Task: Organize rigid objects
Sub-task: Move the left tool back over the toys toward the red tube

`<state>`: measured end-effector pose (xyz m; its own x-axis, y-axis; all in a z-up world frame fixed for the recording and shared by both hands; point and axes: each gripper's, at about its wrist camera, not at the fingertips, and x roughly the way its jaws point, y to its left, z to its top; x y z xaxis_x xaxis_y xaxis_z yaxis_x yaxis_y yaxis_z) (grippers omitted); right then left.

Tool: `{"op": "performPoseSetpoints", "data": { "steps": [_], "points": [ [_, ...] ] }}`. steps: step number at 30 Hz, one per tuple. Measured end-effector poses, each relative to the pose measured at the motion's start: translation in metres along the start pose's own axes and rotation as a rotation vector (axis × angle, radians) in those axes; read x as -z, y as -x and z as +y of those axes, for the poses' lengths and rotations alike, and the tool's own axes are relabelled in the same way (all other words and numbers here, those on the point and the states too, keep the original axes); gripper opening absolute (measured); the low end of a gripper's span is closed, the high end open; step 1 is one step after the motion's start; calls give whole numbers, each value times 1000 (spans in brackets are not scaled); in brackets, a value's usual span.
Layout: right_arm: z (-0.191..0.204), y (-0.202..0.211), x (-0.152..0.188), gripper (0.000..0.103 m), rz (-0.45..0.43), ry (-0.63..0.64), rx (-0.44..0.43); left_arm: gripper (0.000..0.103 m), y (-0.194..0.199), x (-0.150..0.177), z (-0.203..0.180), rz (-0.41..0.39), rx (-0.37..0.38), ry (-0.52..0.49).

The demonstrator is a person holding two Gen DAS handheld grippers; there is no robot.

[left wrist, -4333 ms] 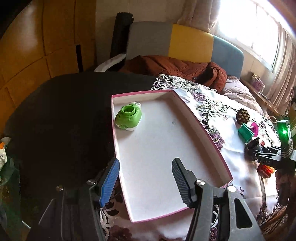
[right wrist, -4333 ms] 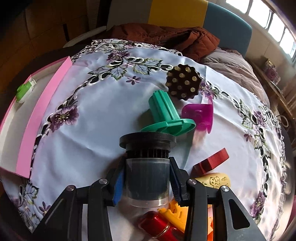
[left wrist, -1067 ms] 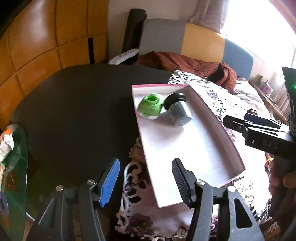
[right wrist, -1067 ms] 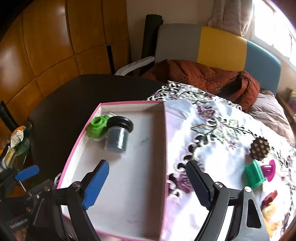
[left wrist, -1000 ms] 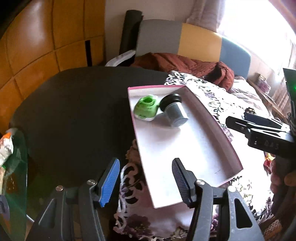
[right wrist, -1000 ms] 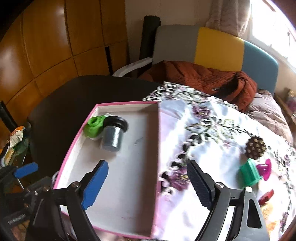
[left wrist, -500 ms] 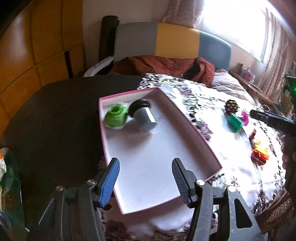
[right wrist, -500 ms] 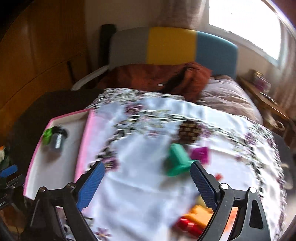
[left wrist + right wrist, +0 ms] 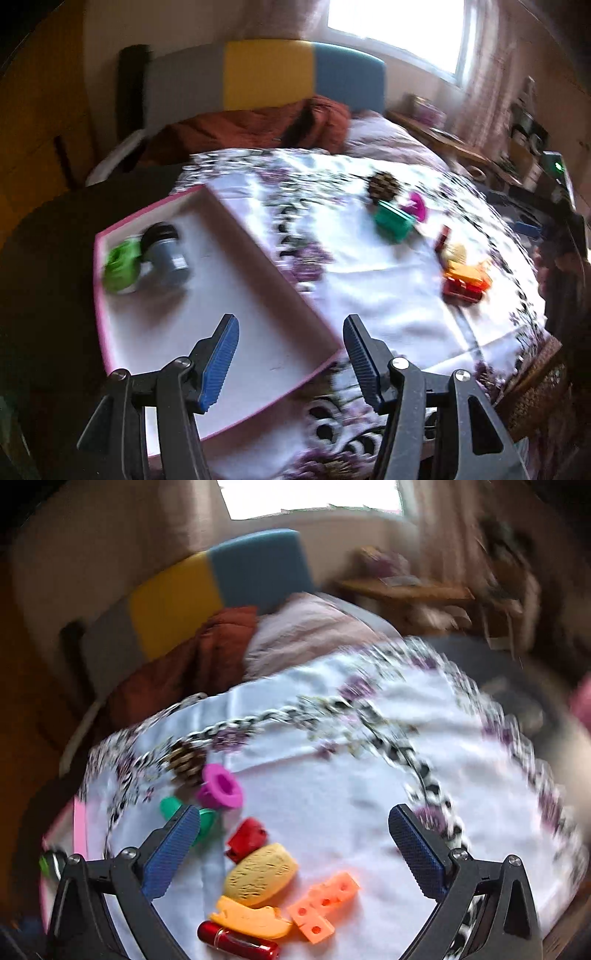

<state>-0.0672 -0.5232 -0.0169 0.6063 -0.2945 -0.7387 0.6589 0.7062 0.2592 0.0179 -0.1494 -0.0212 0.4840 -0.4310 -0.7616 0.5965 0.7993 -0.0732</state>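
Picking the next piece off the cloth looks like the step in hand, so worth lining it up properly. Right tongs (image 9: 293, 814) opening wider right now, nothing between the pads, hovering over the toy pile on the flowered tablecloth (image 9: 351, 794). Down there: red block (image 9: 247, 836), yellow bread-shaped piece (image 9: 260, 873), orange cheese block (image 9: 325, 899), orange slice (image 9: 251, 917) and red cylinder (image 9: 236, 939), all bunched together, several apparently touching. Further back, a magenta spool (image 9: 219, 788) just beside a brown cone-like ball (image 9: 186, 760), with a teal spool (image 9: 207, 821) half hidden behind one pad. Left tongs (image 9: 290, 319) roughly half spread and empty too, hanging over the near corner of the pink tray (image 9: 99, 280) on the counter. Already in that tray, up at the far end: green gadget (image 9: 120, 267) and grey jar (image 9: 168, 254) with a black lid, side by side. Best bet, probably: start at the edge of the pile, e.g. the cheese block with its free side facing bare cloth. Come down with one pad on each flat face and close only once clear of the neighbours. Probably wise to skip the yellow piece for now, seemingly resting against the slice — likely to drag it along. Slow down first, though, given how smeared both views are. Mind the cloth as well — easy to pinch a fold. Then set the piece in the open part of the tray, next to the jar.
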Motion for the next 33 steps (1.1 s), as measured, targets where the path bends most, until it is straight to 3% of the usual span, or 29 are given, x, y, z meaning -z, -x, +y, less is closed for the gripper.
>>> {"op": "performPoseSetpoints", "data": {
  "steps": [5, 15, 23, 33],
  "points": [
    [-18, 2, -5, 103, -21, -96, -23, 60, -27, -9, -46, 47, 119, -94],
    [-23, -2, -4, 103, 1, -124, -37, 82, -80, -13, -133, 158, 293, -217],
    [-26, 0, -4, 103, -6, -136, -42, 83, -112, -23, -175, 192, 314, -232],
    [-29, -3, -5, 103, 4, -155, -54, 83, -143, -26, -201, 211, 259, -212]
  ]
}}
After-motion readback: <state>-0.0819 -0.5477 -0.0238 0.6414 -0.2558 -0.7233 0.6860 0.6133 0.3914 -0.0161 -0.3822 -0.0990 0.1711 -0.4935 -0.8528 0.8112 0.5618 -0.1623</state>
